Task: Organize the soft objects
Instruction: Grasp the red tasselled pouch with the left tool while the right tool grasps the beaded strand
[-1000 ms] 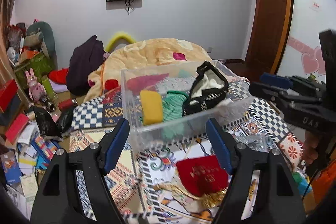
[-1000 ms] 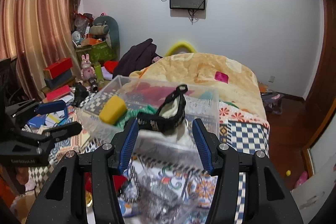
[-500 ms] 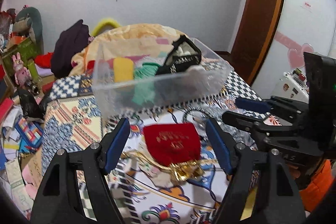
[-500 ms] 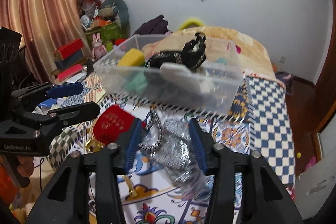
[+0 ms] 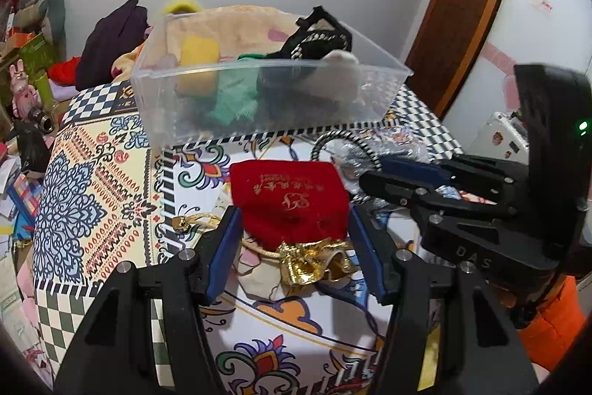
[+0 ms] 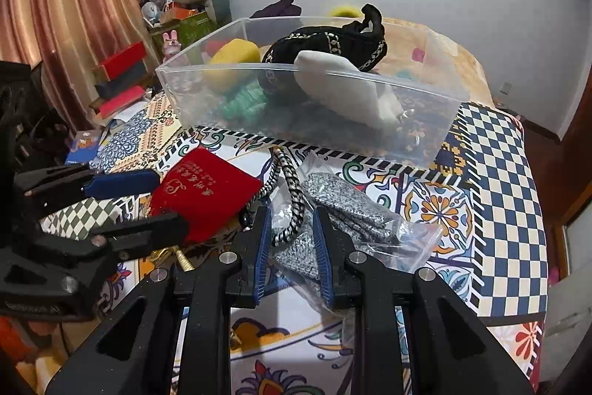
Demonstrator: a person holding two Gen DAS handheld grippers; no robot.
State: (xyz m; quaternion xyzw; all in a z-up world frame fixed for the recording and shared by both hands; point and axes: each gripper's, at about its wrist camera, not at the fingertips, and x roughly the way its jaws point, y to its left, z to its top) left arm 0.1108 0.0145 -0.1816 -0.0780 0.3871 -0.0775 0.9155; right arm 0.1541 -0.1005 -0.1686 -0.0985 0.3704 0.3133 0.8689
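Now we see the clear bin (image 5: 259, 99) holding soft items; just before it, our left gripper (image 5: 292, 243) is closing around the red pouch (image 5: 288, 198), and our right gripper (image 6: 292, 239) is closing around the striped cord (image 6: 290, 210) atop the plastic bag (image 6: 355, 217).

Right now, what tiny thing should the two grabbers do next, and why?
Probably finish closing, then lift. The left gripper is closing around the red pouch, and the right gripper is closing around the black-and-white cord and plastic bag. Both lie outside the clear bin.
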